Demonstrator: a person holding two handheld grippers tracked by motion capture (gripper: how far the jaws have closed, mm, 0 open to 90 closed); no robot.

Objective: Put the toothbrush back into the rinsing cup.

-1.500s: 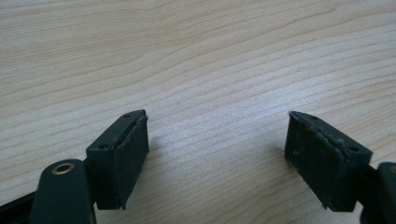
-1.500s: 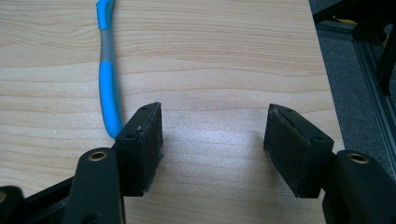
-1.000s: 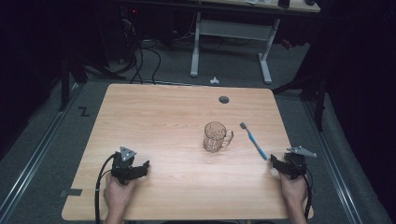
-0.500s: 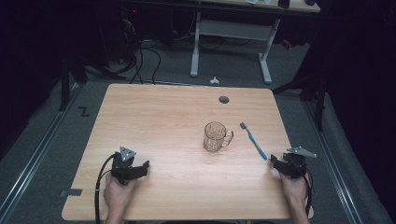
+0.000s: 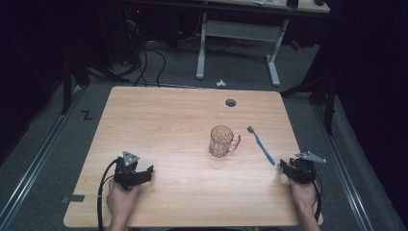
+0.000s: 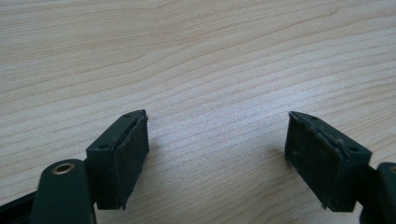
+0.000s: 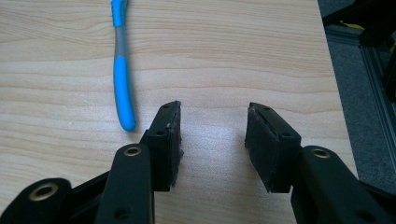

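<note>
While both tools sit apart, toothbrush lies just beside rt tool, untouched

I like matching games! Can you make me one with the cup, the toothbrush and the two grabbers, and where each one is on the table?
Things:
1. glass mug
2. toothbrush
3. left gripper
4. right gripper

Places:
A. near the table's front left, open over bare wood
B. lying flat just right of the mug
C. about the middle of the table, standing upright
D. near the table's right edge, open, by the toothbrush's handle end

Pairs: 1-C, 2-B, 3-A, 4-D
</note>
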